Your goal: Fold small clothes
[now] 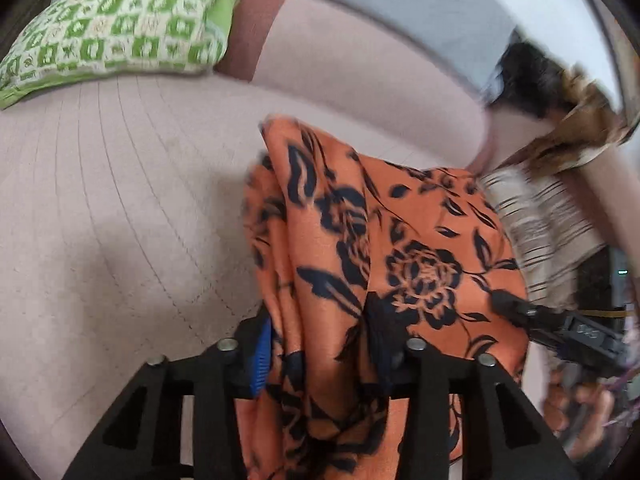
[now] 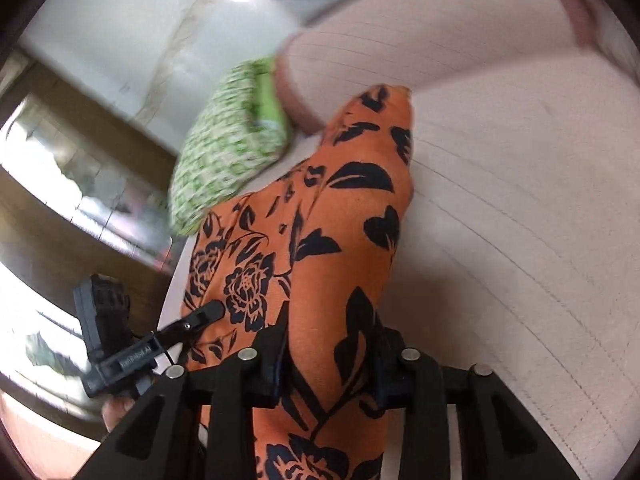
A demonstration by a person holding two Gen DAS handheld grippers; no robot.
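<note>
An orange garment with a black flower print (image 1: 400, 240) hangs bunched over the pink sofa seat (image 1: 120, 220). In the left wrist view my left gripper (image 1: 320, 344) is shut on a thick fold of it, with a blue pad showing on the left finger (image 1: 260, 352). My right gripper (image 1: 508, 304) comes in from the right and pinches the garment's edge. In the right wrist view the garment (image 2: 340, 220) runs up between the fingers of my right gripper (image 2: 332, 356), which is shut on it. The left gripper (image 2: 208, 312) nips the cloth at lower left, with a hand below it.
A green and cream patterned cushion (image 1: 120, 28) leans at the sofa's back left. A grey cloth (image 1: 420, 8) lies over the backrest. More clothes, one striped (image 1: 548, 224), one brown patterned (image 1: 580, 128), are piled at the right. Windows in dark wooden frames (image 2: 60, 208) are seen beyond the sofa.
</note>
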